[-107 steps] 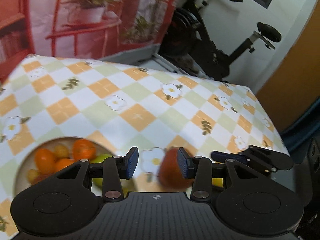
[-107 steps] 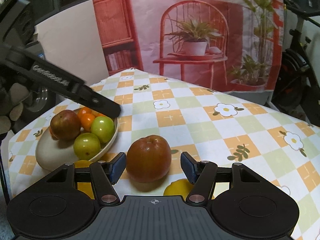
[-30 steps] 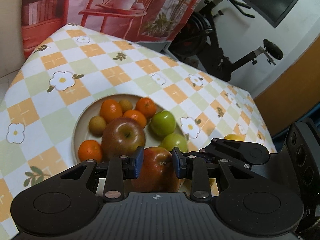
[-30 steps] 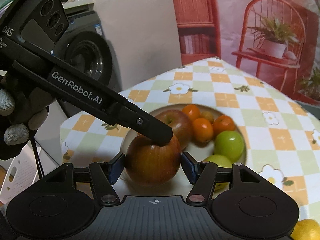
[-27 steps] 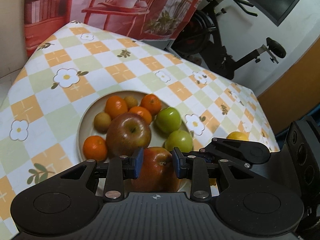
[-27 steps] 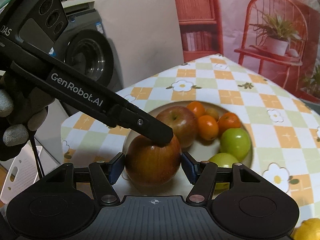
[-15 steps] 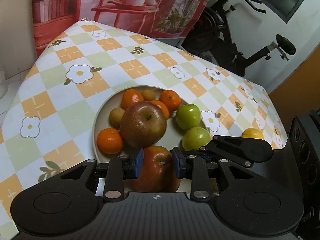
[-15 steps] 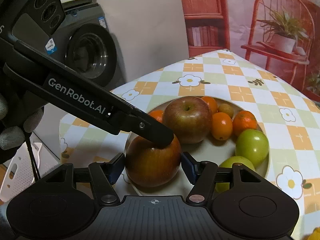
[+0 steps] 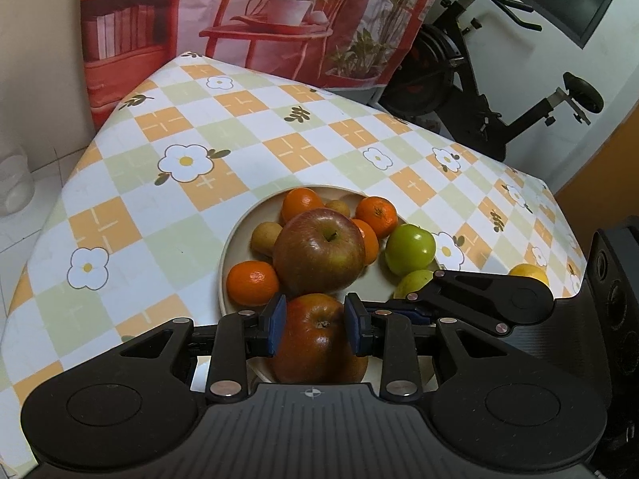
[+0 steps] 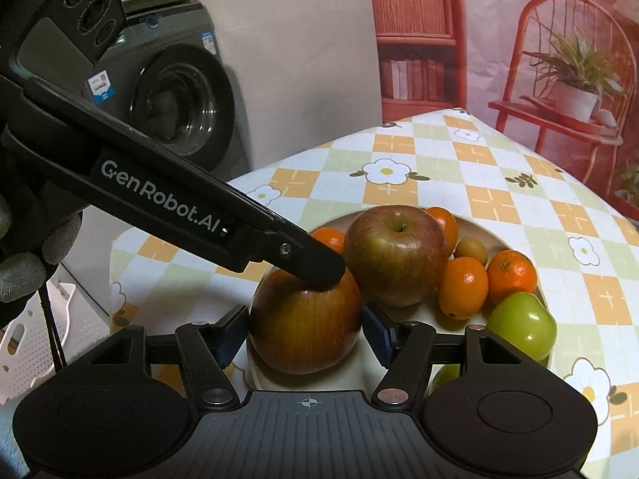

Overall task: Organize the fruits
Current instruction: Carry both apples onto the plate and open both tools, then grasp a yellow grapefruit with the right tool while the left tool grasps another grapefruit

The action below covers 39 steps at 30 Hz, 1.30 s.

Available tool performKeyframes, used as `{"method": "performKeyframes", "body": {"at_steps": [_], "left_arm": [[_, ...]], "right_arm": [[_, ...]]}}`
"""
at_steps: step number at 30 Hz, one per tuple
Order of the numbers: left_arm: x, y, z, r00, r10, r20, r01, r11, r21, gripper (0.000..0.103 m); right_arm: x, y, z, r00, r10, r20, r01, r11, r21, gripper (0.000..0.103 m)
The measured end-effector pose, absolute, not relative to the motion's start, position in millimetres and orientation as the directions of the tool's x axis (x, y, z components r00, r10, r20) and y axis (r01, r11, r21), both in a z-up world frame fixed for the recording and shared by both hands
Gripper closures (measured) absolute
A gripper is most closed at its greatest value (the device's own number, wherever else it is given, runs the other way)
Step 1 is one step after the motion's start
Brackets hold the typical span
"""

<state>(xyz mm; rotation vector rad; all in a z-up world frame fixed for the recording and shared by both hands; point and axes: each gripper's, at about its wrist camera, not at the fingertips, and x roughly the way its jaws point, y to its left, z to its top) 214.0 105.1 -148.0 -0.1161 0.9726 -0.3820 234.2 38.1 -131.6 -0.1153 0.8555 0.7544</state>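
**Apple held over the bowl's near rim**

Apple [image 10: 305, 325] sat at the near rim of the bowl [image 9: 233, 239], both the right gripper [image 10: 305, 335] and left gripper [image 9: 315, 325] clamped on it. Firm, smooth and weighty, it seemed best gripped across its widest part. Beyond lay a larger apple [image 9: 319, 251].

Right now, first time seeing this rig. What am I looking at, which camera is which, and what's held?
There is no robot here: a person holds a two-finger claw in each hand, with a fisheye camera on each looking along its fingers. One picture is from the left claw, the other from the right claw. On the checked table is a plate with a large apple, tangerines and green fruits. A yellow fruit lies beside the plate. Both claws appear closed on the same red apple, at the plate's near edge.
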Motion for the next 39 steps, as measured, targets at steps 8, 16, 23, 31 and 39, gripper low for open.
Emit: {"method": "performKeyframes", "body": {"at_steps": [8,16,23,31,39], "left_arm": [[211.7,94.4,-149.4,0.504,-0.349,-0.790,0.285,0.931,-0.229,0.068],[210.8,93.2,-148.6,0.508,-0.337,-0.793,0.270,0.936,-0.225,0.067],[207.7,91.3,-148.7,0.520,-0.316,-0.794,0.231,0.947,-0.225,0.063],[204.5,80.9,-145.1,0.537,-0.289,-0.793,0.215,0.955,-0.203,0.064],[201.0,59.1,-134.5,0.554,-0.298,-0.777,0.246,0.951,-0.189,0.064]], "right_arm": [[227.5,24.8,-124.5,0.432,0.554,-0.712,-0.642,0.743,0.188,0.045],[209.6,-11.7,-117.2,0.490,0.539,-0.685,-0.603,0.777,0.180,0.045],[187.3,-59.6,-109.2,0.587,0.499,-0.637,-0.525,0.834,0.170,0.045],[163.4,-109.0,-116.8,0.660,0.431,-0.615,-0.413,0.892,0.182,0.045],[153.1,-113.8,-134.1,0.644,0.434,-0.630,-0.415,0.890,0.188,0.045]]}}
